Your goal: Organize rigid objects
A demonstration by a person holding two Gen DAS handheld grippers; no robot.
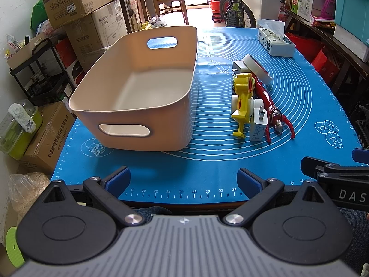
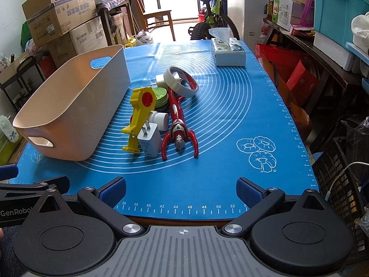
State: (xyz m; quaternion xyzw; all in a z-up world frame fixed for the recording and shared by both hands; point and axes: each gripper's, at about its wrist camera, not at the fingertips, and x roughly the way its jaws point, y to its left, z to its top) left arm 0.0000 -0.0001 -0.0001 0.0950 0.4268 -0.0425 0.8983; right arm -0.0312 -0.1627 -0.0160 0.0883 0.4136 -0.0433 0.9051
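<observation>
Toys and small hard items lie in a tight cluster on the blue mat (image 2: pixel 230 120), just right of the beige bin (image 1: pixel 138 87), which sits on the mat's left part with nothing visible inside it. Nearest the camera stands a white charger (image 2: pixel 150 142) with its two prongs pointing up and small grey print on its side, too fine to read. Touching its left side is a yellow toy (image 2: pixel 139 115) with a red disc on its round head; a red and silver figure (image 2: pixel 178 124) lies on its right, head toward the camera and arms spread. Behind them sit a white cylinder (image 2: pixel 161 120), a green dish (image 2: pixel 161 95), a roll of tape (image 2: pixel 181 82) leaning tilted with red print inside its ring, and a second white plug (image 2: pixel 160 80) at the back. The mat carries white concentric rings, doughnut drawings (image 2: pixel 257 151) and a ruler along its near edge reading 36 to 52 in the right view, 18 to 34 in the left. A tissue box (image 2: pixel 228 52) rests at the far end. Stacked cardboard boxes (image 1: pixel 78 2) beyond the bin bear Chinese print. The left gripper (image 1: pixel 183 181) and right gripper (image 2: pixel 181 189) hover over the near edge, each with its blue-padded fingers spread wide and holding nothing. "DAS" and "GenRobo" show on the grippers' bodies.
</observation>
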